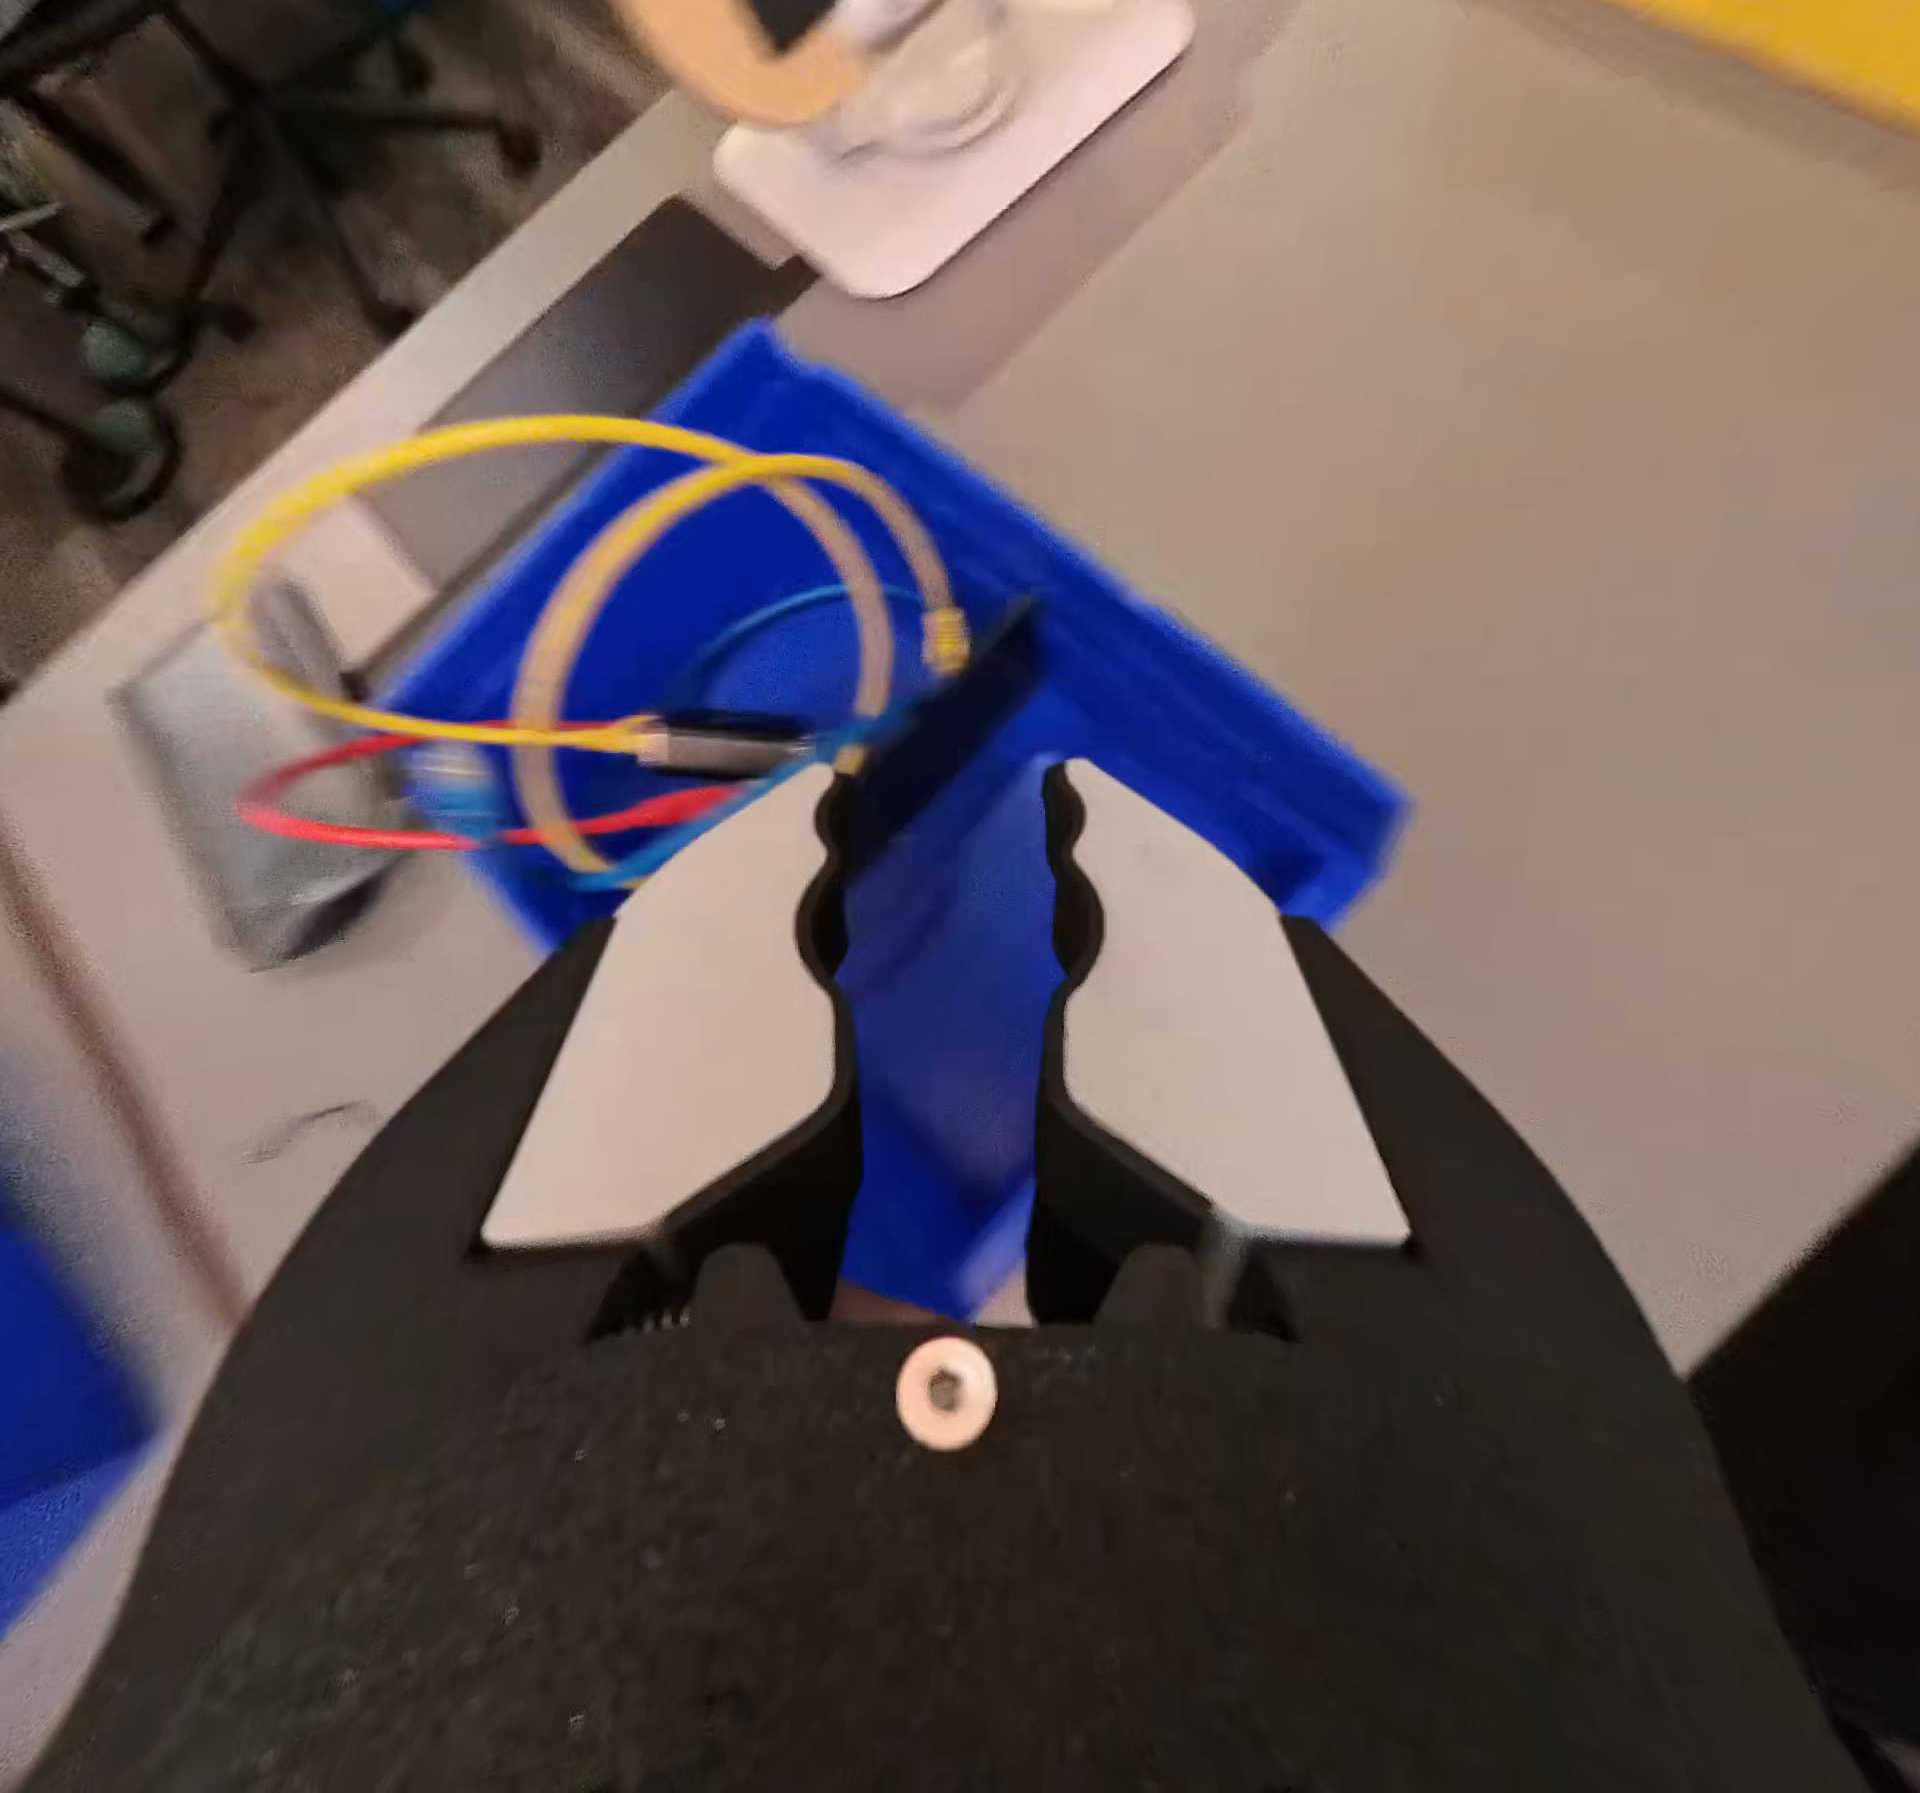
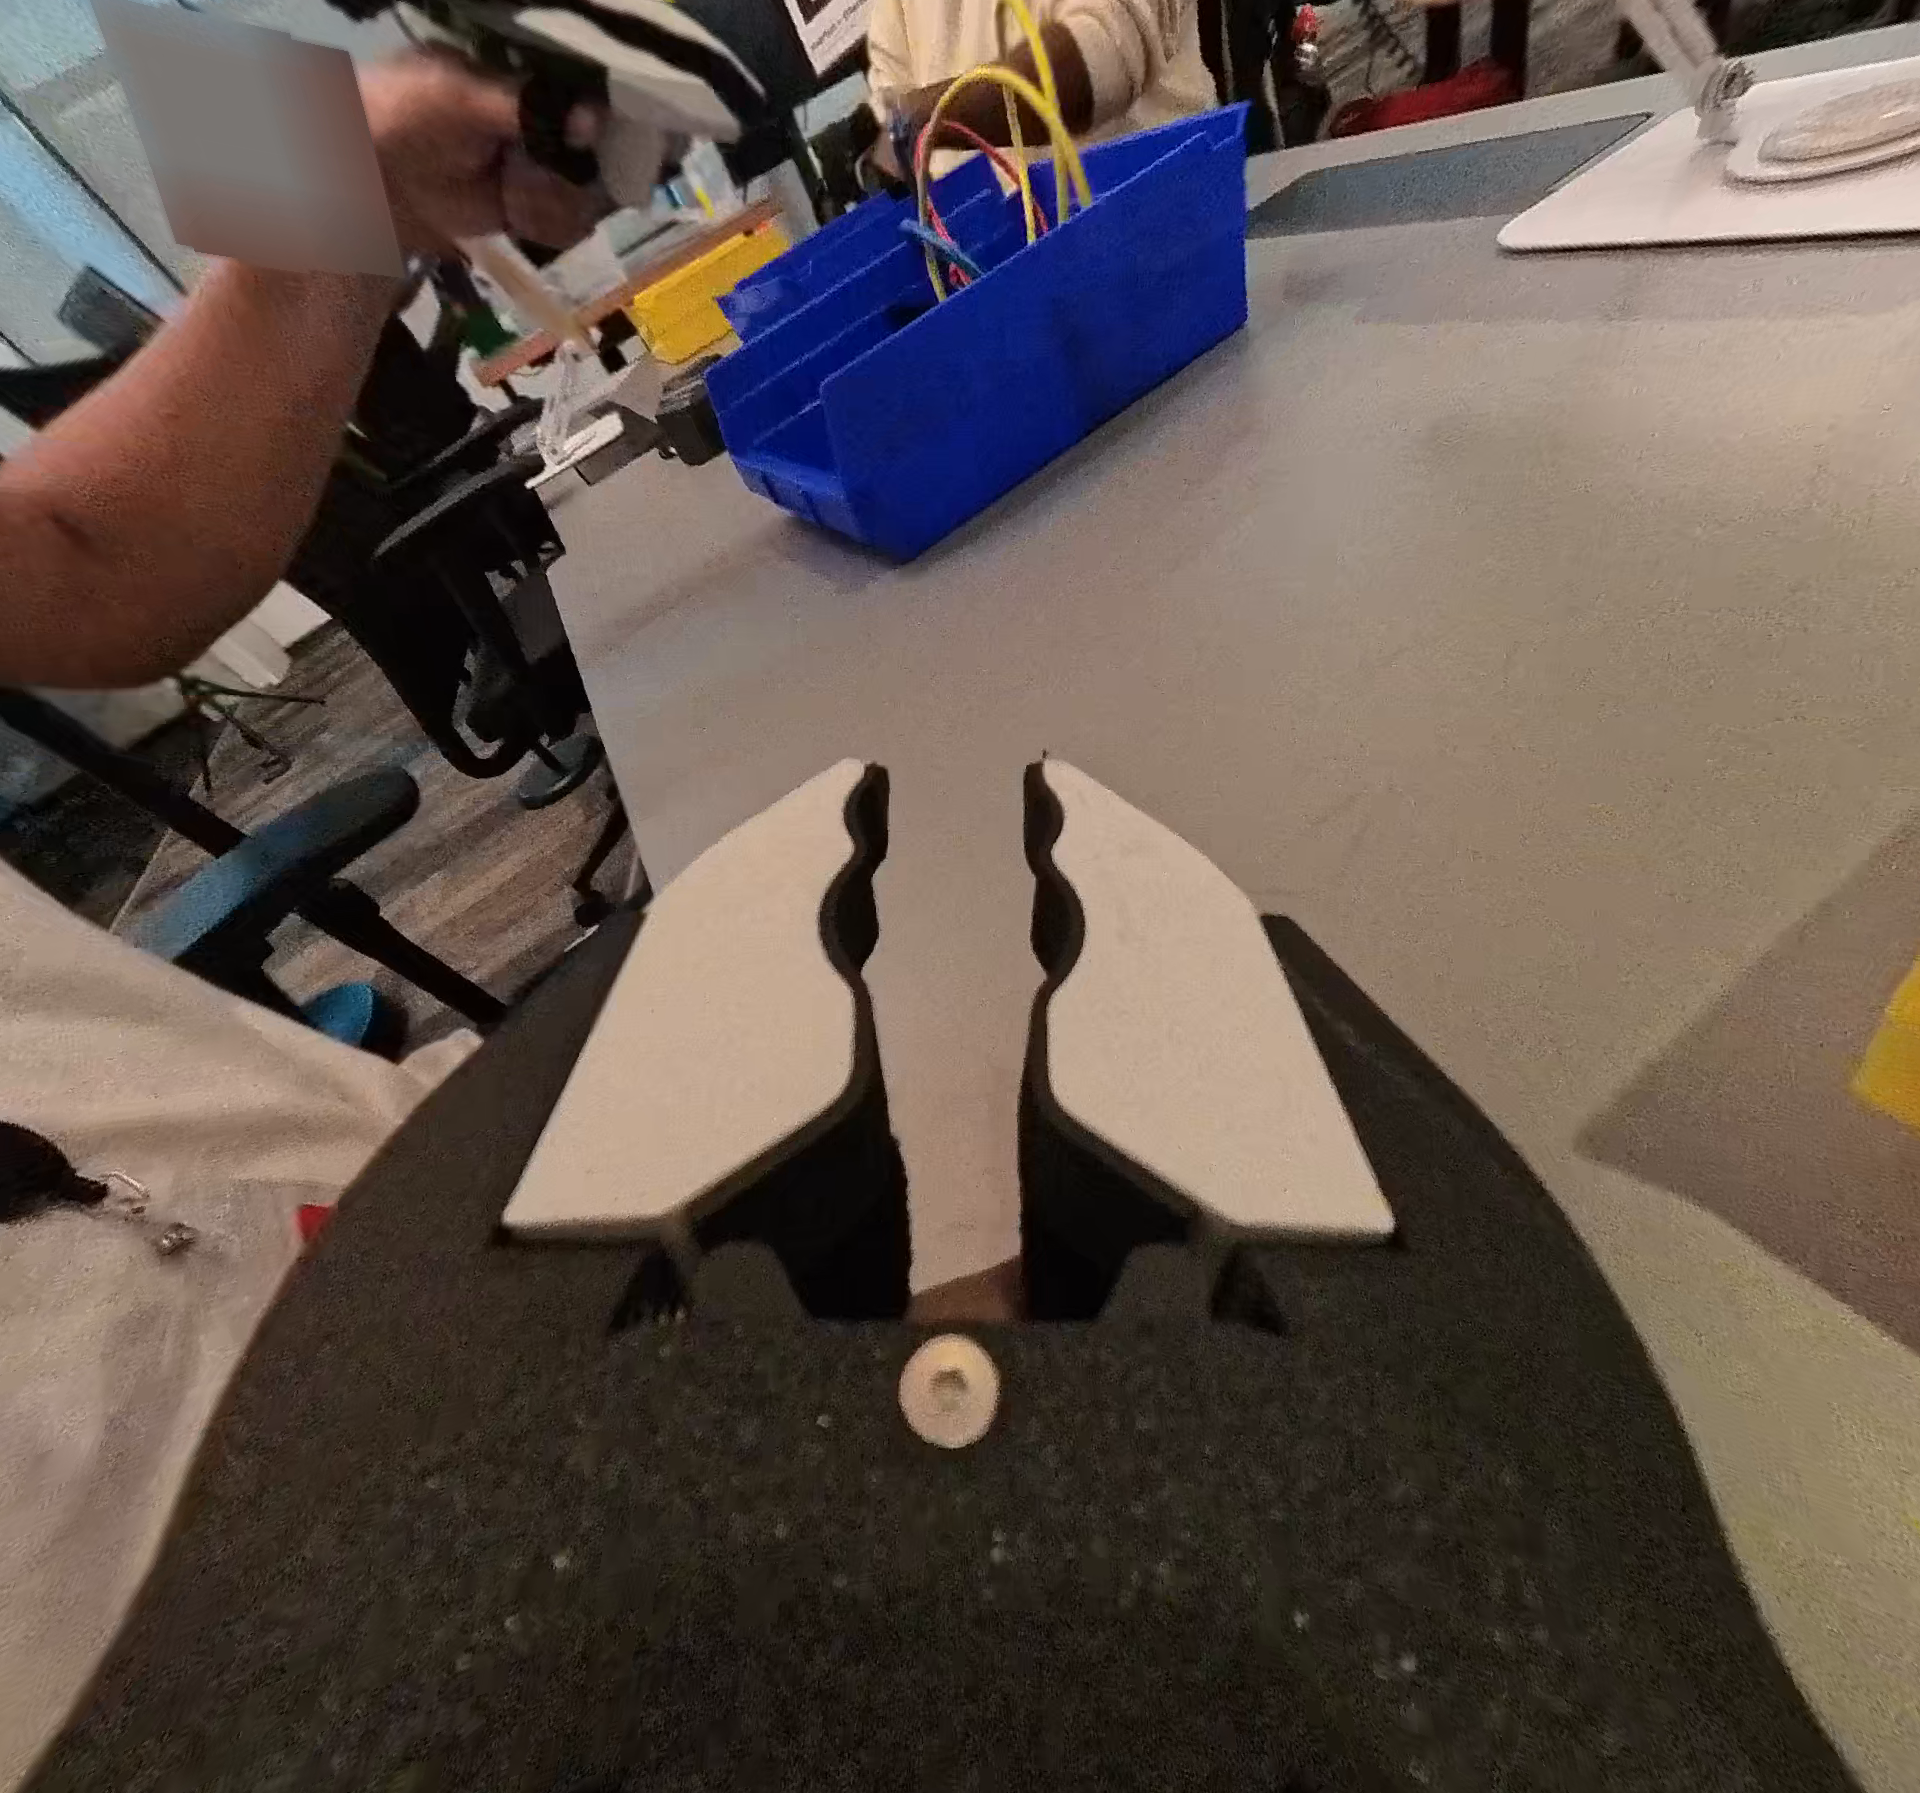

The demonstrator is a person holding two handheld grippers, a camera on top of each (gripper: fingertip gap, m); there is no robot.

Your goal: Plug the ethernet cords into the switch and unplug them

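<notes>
Two claws, both parted and empty. Left claw (image 1: 940, 787) hangs over the blue plastic bin (image 1: 1164, 663) holding the looped yellow, red and blue ethernet cords (image 1: 582, 704), likely lining up a grasp. Right claw (image 2: 956, 777) waits above the grey table (image 2: 1455, 600), well apart.

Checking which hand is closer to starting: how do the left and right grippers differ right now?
The left gripper hangs over the blue bin, its tips near the switch and looped cords; the right gripper hovers over bare table, well short of the bin. Both are open and hold nothing.
</notes>
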